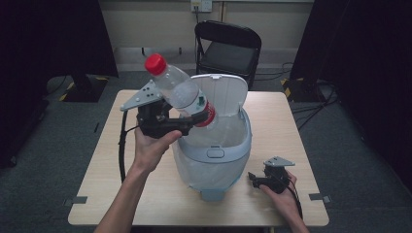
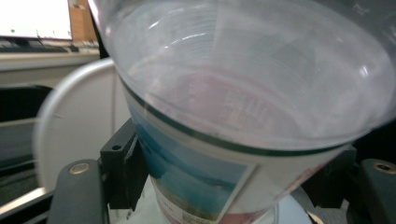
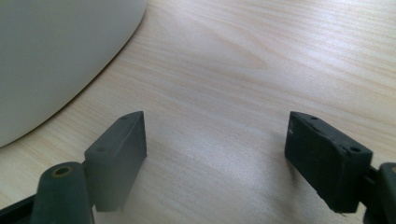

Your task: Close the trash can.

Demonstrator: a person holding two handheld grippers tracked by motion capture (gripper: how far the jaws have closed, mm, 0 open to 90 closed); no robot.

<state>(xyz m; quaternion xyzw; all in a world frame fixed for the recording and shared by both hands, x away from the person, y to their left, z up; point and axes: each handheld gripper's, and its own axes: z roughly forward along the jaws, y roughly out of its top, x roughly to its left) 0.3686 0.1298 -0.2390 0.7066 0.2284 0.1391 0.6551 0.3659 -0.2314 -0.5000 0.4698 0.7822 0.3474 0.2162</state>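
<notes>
A clear plastic bottle [image 1: 182,90] with a red cap and a red and blue label is tilted over the open bin [image 1: 214,150], its base pointing down into the mouth. My left gripper [image 1: 194,119] is shut on the bottle near its label. In the left gripper view the bottle [image 2: 243,112] sits between the two black jaws, with the bin's raised lid [image 2: 79,126] behind it. My right gripper [image 1: 252,178] rests on the table to the right of the bin, open with nothing between its fingers [image 3: 121,144]. Bare wood lies in the gap of the right gripper [image 3: 215,135].
The pale blue bin has a clear liner, its white lid [image 1: 221,92] stands up at the back. The wooden table [image 1: 291,136] carries the bin at its middle. A black folding chair [image 1: 228,46] stands behind the table. The bin's side [image 3: 56,56] is near the right gripper.
</notes>
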